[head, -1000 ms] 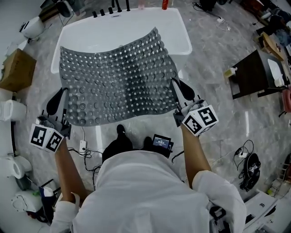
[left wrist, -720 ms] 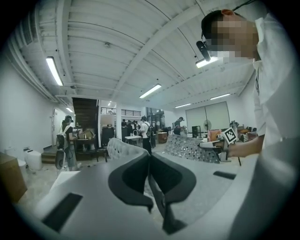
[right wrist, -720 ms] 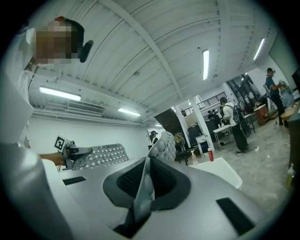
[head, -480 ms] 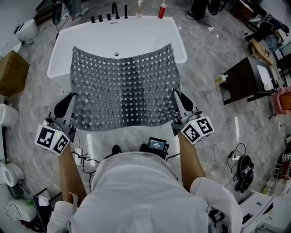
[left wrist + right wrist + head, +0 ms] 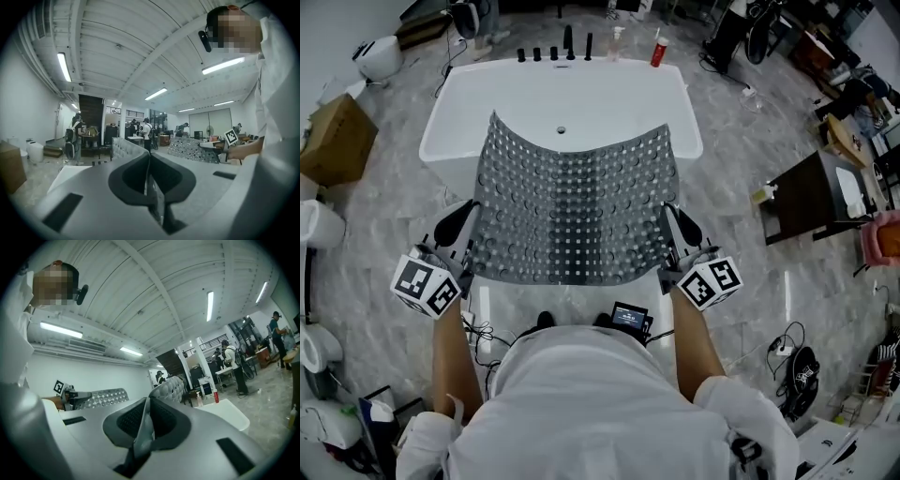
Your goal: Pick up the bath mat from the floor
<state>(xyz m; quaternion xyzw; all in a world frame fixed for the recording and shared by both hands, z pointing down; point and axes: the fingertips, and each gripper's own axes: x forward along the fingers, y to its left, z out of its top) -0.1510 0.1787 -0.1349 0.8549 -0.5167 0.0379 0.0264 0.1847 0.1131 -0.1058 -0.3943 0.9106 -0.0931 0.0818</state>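
The grey bath mat [image 5: 572,206], dotted with suction cups and holes, hangs off the floor between my two grippers. Its far edge reaches over the white bathtub [image 5: 684,112]. My left gripper [image 5: 472,211] is shut on the mat's near left corner. In the left gripper view the mat's edge [image 5: 126,149] runs out from the left gripper [image 5: 149,176]. My right gripper [image 5: 668,214] is shut on the near right corner. The right gripper view shows the right gripper [image 5: 144,420] with the mat [image 5: 169,387] pinched and curling up in front of it.
Black taps [image 5: 553,52] and a red bottle [image 5: 659,52] stand at the tub's far rim. A cardboard box [image 5: 337,141] and a toilet [image 5: 311,225] are at the left, a dark table [image 5: 811,192] at the right. Cables [image 5: 797,342] lie on the floor.
The mat and both grippers have come closer to the tub, and the mat's far edge now reaches further over the basin. The grippers stand a little closer together and the mat sags more.
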